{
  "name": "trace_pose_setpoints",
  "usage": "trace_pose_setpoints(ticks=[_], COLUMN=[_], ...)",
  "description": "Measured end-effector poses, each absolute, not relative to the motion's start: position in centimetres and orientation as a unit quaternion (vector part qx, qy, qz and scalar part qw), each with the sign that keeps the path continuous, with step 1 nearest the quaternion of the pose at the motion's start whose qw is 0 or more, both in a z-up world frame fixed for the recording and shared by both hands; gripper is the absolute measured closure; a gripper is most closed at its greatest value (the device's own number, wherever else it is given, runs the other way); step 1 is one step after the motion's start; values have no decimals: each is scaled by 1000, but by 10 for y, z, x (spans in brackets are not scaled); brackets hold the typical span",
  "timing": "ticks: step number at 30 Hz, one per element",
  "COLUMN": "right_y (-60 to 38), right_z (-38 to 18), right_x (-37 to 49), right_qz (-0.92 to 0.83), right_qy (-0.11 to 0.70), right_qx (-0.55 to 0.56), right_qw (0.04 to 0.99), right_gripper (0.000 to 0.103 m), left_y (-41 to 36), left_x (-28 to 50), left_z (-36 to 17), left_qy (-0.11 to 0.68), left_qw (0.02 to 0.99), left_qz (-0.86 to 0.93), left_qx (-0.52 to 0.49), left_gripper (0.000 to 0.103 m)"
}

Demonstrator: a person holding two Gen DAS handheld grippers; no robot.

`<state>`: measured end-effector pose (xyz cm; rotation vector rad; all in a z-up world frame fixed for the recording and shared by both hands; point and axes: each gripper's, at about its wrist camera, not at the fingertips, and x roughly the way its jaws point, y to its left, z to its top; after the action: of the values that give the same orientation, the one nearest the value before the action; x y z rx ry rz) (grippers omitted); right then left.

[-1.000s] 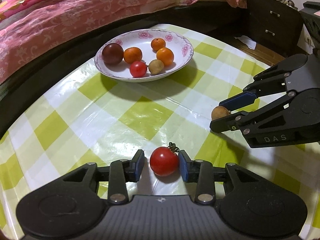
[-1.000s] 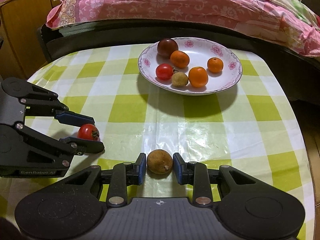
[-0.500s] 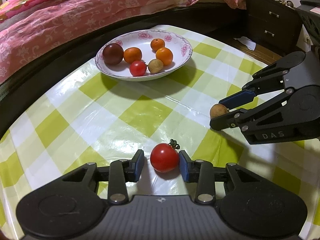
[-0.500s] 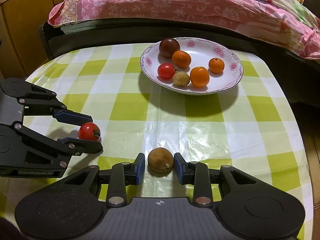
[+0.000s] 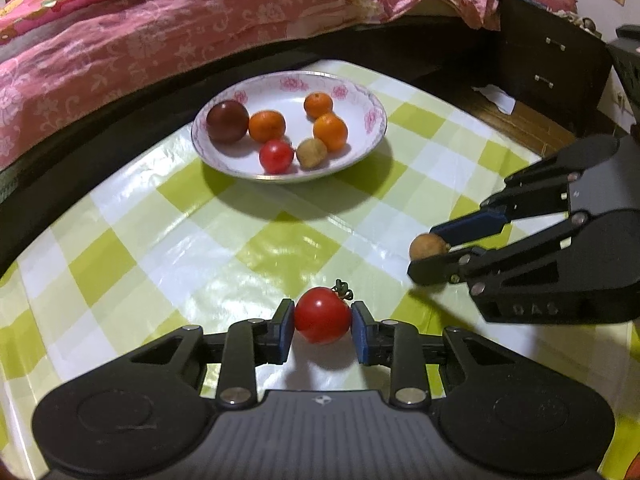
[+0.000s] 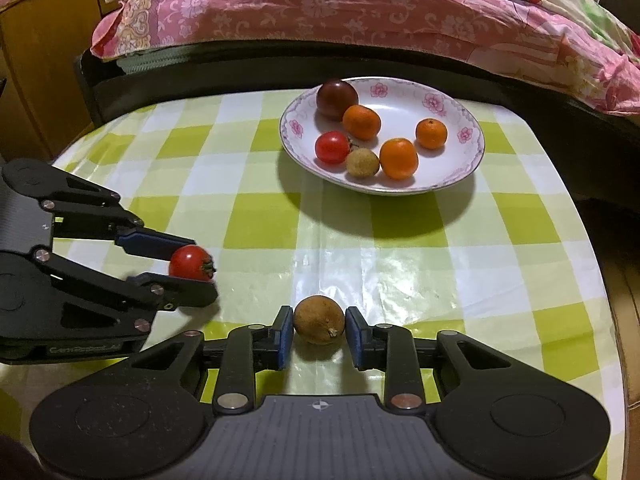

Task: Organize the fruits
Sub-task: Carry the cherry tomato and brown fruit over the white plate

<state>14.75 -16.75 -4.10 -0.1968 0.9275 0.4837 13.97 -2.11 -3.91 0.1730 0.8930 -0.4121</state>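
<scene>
My left gripper [image 5: 322, 324] is shut on a red cherry tomato [image 5: 322, 315] with a green stem, held just above the checked tablecloth; it also shows in the right wrist view [image 6: 191, 263]. My right gripper [image 6: 319, 330] is shut on a brown longan [image 6: 319, 320], seen in the left wrist view [image 5: 427, 246] too. A white floral plate [image 5: 362, 92] stands further back with a dark plum [image 5: 227, 121], three oranges, a tomato [image 5: 276, 155] and a longan [image 5: 311, 153] in it.
The green-and-white checked table [image 5: 168, 220] stands against a bed with a pink quilt [image 5: 160, 28]. A dark drawer cabinet [image 5: 552, 76] is at the back right. The table's right edge [image 6: 600, 264] drops to the floor.
Both grippers closed onto their fruit, the left on the tomato, the right on the longan, and both lifted slightly off the cloth toward the plate.
</scene>
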Motion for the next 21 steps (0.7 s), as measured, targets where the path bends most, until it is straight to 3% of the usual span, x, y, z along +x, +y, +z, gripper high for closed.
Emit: trace_pose_setpoints(ticks=[21], right_y=[-177], right_z=[-9], right_x=[169], right_qz=[209], right_qy=[407], right_qx=[-43], right_qw=[888], right_gripper=[79], left_y=[-31], left_x=[174], left_z=[-7], left_qy=[386], left_qw=[904], left_qz=[-172], left_qx=[62], left_gripper=[65])
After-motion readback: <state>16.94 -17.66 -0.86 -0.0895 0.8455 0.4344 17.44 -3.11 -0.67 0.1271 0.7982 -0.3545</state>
